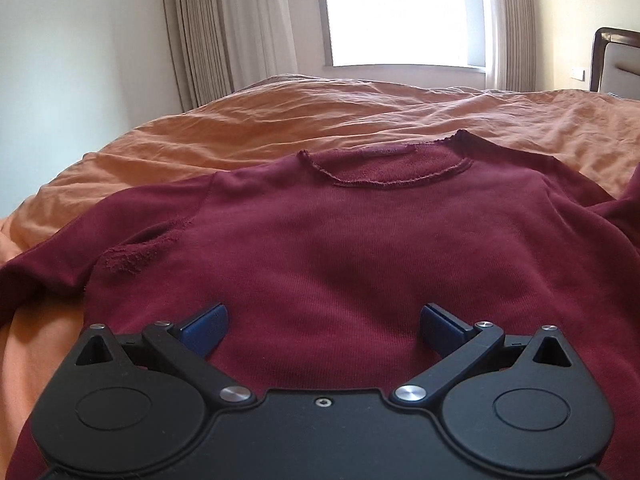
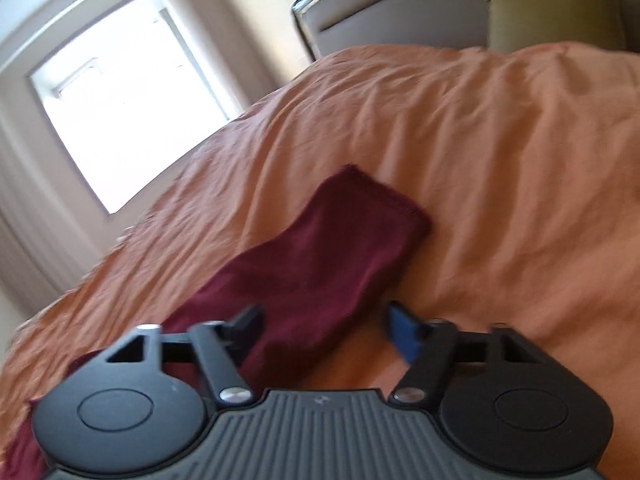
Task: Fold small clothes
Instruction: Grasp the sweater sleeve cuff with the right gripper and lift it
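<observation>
A dark red knit sweater (image 1: 328, 240) lies spread flat on the orange bed cover, neckline (image 1: 380, 168) toward the window. My left gripper (image 1: 324, 328) hovers over its lower body, jaws wide apart, nothing between the blue pads (image 1: 204, 330). In the right wrist view one red sleeve (image 2: 328, 256) stretches out across the cover, cuff (image 2: 384, 192) at the far end. My right gripper (image 2: 324, 332) sits open just above the sleeve's near part. That view is blurred by motion.
The orange bed cover (image 1: 280, 128) is rumpled and fills most of both views. A bright window (image 1: 404, 12) and curtains (image 1: 224, 28) stand behind the bed. A headboard (image 2: 400, 4) with a pale pillow (image 2: 556, 20) is at the bed's right end.
</observation>
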`<action>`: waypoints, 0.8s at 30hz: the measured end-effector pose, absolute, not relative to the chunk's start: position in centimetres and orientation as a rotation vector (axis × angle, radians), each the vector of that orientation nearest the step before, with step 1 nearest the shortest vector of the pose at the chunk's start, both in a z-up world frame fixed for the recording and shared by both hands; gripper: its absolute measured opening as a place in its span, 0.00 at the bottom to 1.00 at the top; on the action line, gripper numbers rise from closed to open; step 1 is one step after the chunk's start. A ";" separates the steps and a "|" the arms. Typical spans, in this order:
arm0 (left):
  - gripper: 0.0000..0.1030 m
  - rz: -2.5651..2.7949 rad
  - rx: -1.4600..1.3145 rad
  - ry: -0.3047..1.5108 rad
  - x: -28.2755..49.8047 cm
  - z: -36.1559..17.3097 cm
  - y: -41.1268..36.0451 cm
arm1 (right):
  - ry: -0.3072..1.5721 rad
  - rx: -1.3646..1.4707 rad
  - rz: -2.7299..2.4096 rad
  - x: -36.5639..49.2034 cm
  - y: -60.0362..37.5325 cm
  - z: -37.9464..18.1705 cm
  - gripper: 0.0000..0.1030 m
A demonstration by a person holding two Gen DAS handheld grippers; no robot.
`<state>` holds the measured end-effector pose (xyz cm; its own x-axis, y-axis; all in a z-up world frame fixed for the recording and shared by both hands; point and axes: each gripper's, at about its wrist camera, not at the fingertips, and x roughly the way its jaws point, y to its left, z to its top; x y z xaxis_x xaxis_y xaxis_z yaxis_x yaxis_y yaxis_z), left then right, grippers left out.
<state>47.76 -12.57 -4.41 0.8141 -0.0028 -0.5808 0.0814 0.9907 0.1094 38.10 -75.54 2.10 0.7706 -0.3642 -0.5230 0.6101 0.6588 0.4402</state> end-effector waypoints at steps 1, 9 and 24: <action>1.00 -0.044 0.134 0.618 47.8 -4.5 -12.6 | 0.407 0.639 -0.581 38.3 -75.5 2.0 0.49; 1.00 -0.047 0.129 0.629 48.1 -5.1 -12.5 | 0.280 0.803 -0.610 34.0 -76.1 2.2 0.06; 1.00 -0.058 0.112 0.642 48.3 -4.3 -12.1 | 0.211 0.659 -0.675 29.7 -72.5 7.2 0.06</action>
